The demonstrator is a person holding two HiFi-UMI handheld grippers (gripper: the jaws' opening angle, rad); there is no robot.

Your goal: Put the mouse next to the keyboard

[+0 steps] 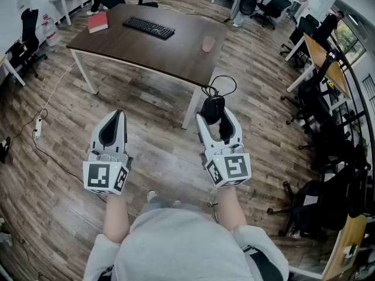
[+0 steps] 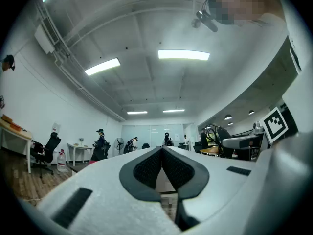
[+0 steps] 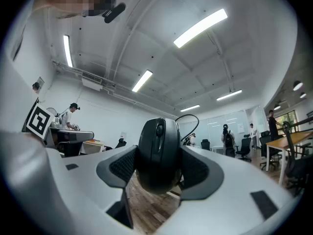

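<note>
A black wired mouse (image 1: 212, 105) sits between the jaws of my right gripper (image 1: 215, 119), which is shut on it, and its cable (image 1: 221, 85) loops up behind. In the right gripper view the mouse (image 3: 158, 153) is squeezed between both pads and points up and forward. My left gripper (image 1: 118, 116) is held level beside it with nothing in it. Its pads (image 2: 150, 166) meet, so it is shut. The black keyboard (image 1: 148, 27) lies on the far side of the dark brown table (image 1: 176, 54), well ahead of both grippers.
A red book (image 1: 98, 22) and a pinkish cup (image 1: 208, 43) also rest on the table. A white table leg (image 1: 190, 107) stands just ahead of the right gripper. Office chairs (image 1: 319, 127) crowd the right side. A cable with a power strip (image 1: 38, 127) lies on the wooden floor at left.
</note>
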